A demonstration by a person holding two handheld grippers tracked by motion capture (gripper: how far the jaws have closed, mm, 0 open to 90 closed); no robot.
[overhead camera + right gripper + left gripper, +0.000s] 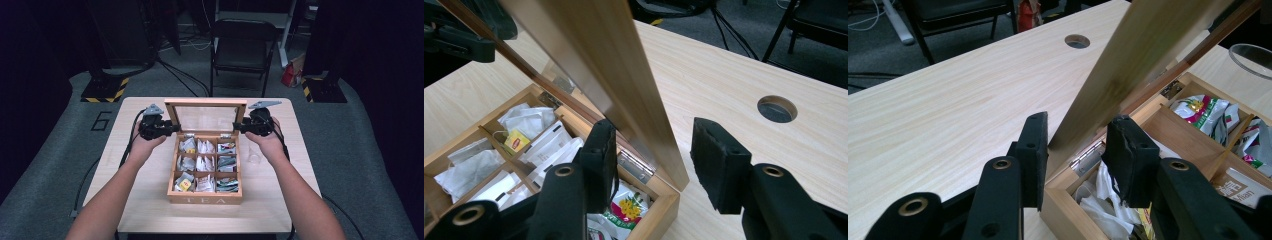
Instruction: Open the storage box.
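Both my black two-jaw grippers, left (170, 128) and right (239, 126), gape unclenched astride the side edges of the raised glass-paned wooden lid (205, 116), standing upright between them over the compartmented wooden tea box (206, 194) mid-table.

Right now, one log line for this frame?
scene: tea box on table, lid up | left gripper: open, jaws straddle lid edge | right gripper: open, jaws straddle lid edge

light wood table (140, 200) bearing open tea box (205, 194).
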